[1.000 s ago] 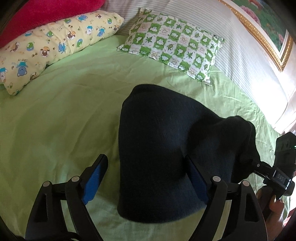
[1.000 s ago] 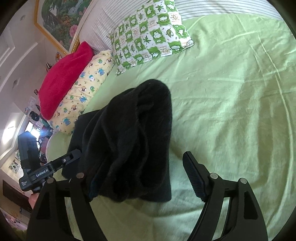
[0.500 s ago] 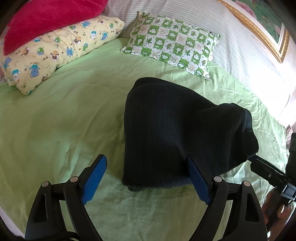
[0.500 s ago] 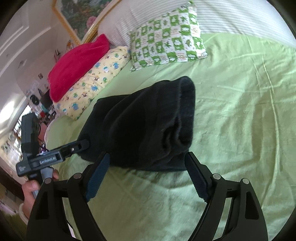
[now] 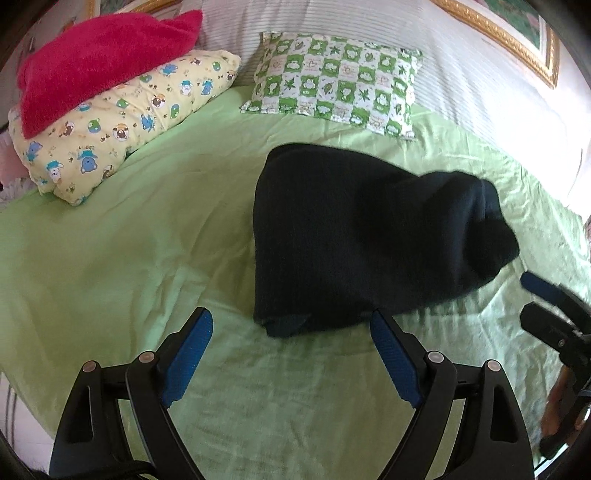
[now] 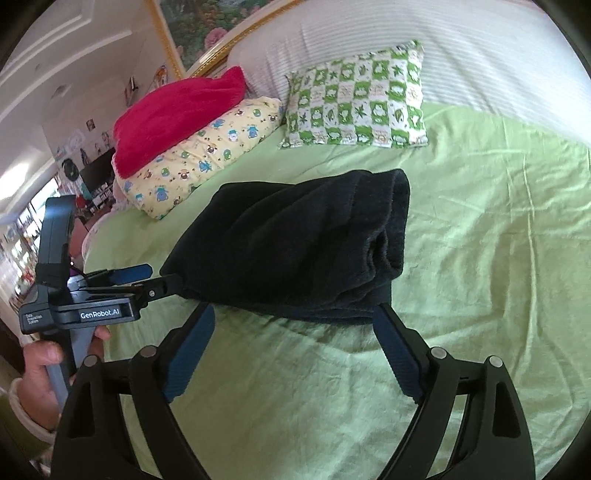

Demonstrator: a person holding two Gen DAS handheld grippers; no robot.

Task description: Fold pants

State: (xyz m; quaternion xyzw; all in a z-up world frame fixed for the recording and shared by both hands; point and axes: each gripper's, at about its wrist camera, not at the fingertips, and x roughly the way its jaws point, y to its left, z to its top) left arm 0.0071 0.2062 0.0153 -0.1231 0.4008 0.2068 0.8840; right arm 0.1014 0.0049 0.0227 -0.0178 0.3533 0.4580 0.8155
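The dark navy pants lie folded into a thick bundle on the green bed sheet; they also show in the right wrist view. My left gripper is open and empty, just in front of the bundle's near edge. My right gripper is open and empty, just in front of the bundle's other side. Each gripper shows in the other's view: the right one at the far right, the left one at the left, beside the pants.
A yellow cartoon pillow with a red blanket on it lies at the back left. A green checked pillow lies behind the pants. A striped white headboard cushion and a gold-framed picture stand behind.
Both grippers let go of the pants and drew back from them. The bundle dropped flat onto the sheet and now lies apart from the fingers.
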